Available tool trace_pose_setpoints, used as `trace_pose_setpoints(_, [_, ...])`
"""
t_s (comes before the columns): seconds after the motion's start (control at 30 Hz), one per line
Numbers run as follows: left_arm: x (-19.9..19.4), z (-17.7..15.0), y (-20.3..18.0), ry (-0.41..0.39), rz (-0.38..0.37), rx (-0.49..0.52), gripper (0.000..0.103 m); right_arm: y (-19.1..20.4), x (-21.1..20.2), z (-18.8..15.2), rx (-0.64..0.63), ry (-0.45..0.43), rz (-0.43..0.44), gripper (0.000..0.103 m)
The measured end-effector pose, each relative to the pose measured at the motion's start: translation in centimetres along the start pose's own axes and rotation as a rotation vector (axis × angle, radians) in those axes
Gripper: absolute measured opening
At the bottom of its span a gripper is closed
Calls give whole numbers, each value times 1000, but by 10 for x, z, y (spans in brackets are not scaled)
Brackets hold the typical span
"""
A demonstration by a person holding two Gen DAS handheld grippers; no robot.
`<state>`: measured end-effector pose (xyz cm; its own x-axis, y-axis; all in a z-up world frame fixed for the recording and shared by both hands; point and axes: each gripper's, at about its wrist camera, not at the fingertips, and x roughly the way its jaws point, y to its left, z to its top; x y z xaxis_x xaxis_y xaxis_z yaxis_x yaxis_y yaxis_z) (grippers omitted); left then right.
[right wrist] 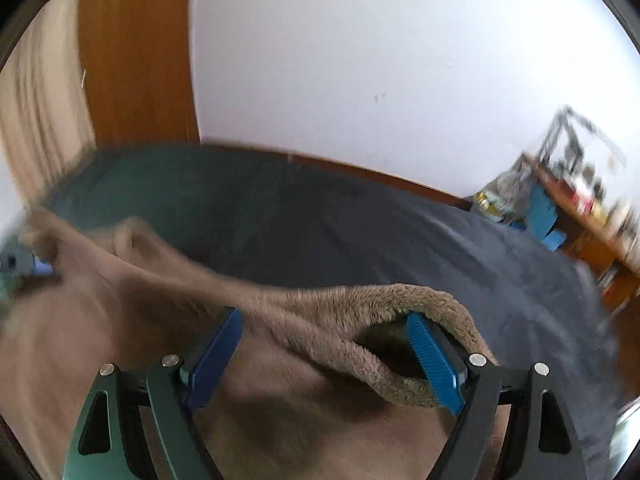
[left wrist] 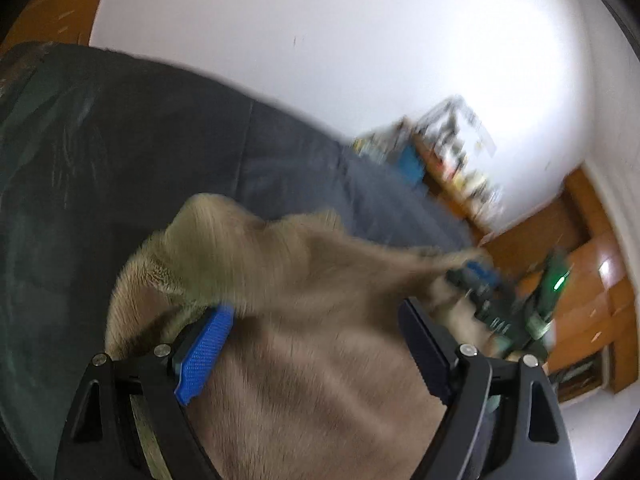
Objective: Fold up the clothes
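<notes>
A tan fleece garment (left wrist: 304,320) lies over the dark bed cover (left wrist: 120,152). In the left wrist view my left gripper (left wrist: 316,312) has its jaws spread wide, and the fleece lies between and over them. The right gripper (left wrist: 492,292) shows blurred at the garment's right edge. In the right wrist view my right gripper (right wrist: 324,320) is also spread wide, with a rolled fleece edge (right wrist: 400,300) draped over its right finger (right wrist: 436,364). The garment (right wrist: 100,340) stretches left to the other gripper (right wrist: 28,266). Both views are motion-blurred.
The dark bed cover (right wrist: 360,232) fills the middle ground. A wooden shelf with clutter (right wrist: 580,200) stands at the right, also in the left wrist view (left wrist: 452,156). White wall (right wrist: 380,60) behind, wooden door (right wrist: 136,52) at left, wooden floor (left wrist: 592,272).
</notes>
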<state>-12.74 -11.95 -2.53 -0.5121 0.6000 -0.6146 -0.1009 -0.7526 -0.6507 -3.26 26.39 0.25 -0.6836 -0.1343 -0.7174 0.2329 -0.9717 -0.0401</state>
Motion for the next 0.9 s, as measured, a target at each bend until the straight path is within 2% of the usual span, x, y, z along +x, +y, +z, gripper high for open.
trace_pose_setpoints(0.07, [-12,3,13,-76,-33,-55,89,-10,-4,-4,97,-68,60,87])
trace_pose_setpoints(0.13, [-22,6,25,-127,-64,-110,91,-14,-3,-9,129,-87,69,87])
trace_pose_setpoints(0.23, [-22,5,43,-97,-102,-179,91,-14,0,-14,141,-75,67,87])
trace_pose_setpoints(0.33, [-16,-1,36,-60,-90,-156,91,-8,0,-17,114,-47,40,87])
trace_pose_setpoints(0.43, [-10,-6,26,-31,-82,-121,91,-7,13,-14,28,19,-47,87])
trace_pose_setpoints(0.53, [-3,-9,19,-6,-51,-79,91,-16,38,-10,69,118,-21,87])
trace_pose_setpoints(0.63, [5,-12,25,13,3,-84,91,-26,52,-7,118,178,40,87])
trace_pose_setpoints(0.73, [6,-11,34,19,8,-116,91,-27,43,-9,122,153,37,87])
trace_pose_setpoints(0.83, [3,-9,35,5,9,-123,91,-26,14,-12,110,63,26,87])
trace_pose_setpoints(0.9, [-3,-8,31,-22,41,-103,91,-24,-10,-14,107,5,43,87])
